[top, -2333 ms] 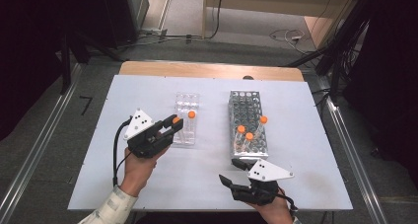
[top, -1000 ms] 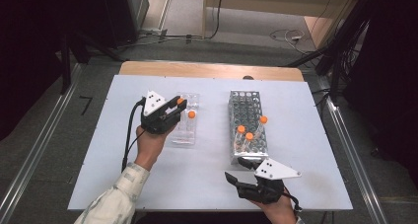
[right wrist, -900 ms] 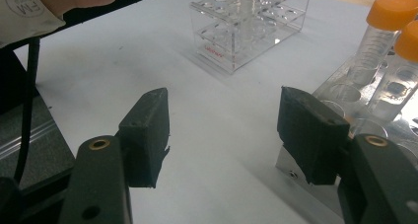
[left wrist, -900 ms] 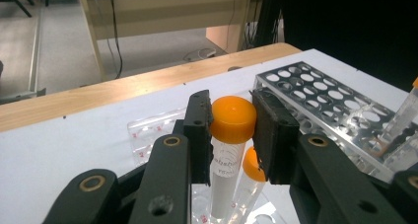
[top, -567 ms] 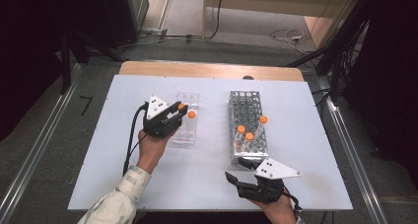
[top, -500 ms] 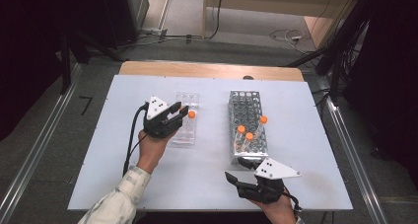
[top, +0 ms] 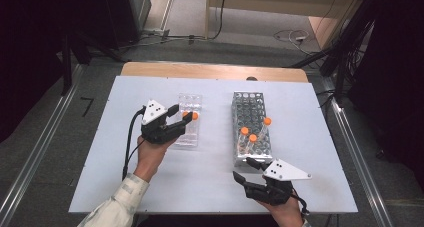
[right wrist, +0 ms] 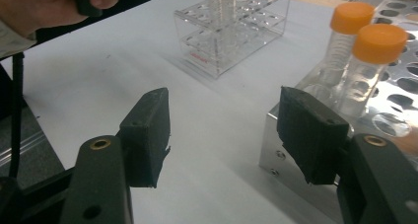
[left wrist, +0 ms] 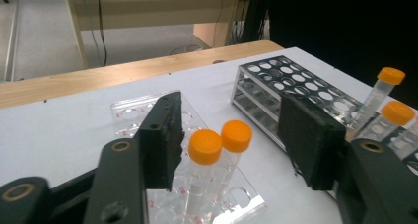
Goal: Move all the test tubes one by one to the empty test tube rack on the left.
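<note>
Left gripper view: left gripper [left wrist: 229, 150] jaws wide apart around two orange-capped tubes [left wrist: 219, 157] standing in the clear rack [top: 188, 119], left of the metal rack [top: 251, 124]. Right gripper [top: 249, 170] spread too, holding nothing, at the metal rack's near end.

black claws w/ brass-ringed screw holes, grey triangular top plates, black cables; left sleeve [top: 117, 204] pale.
</note>
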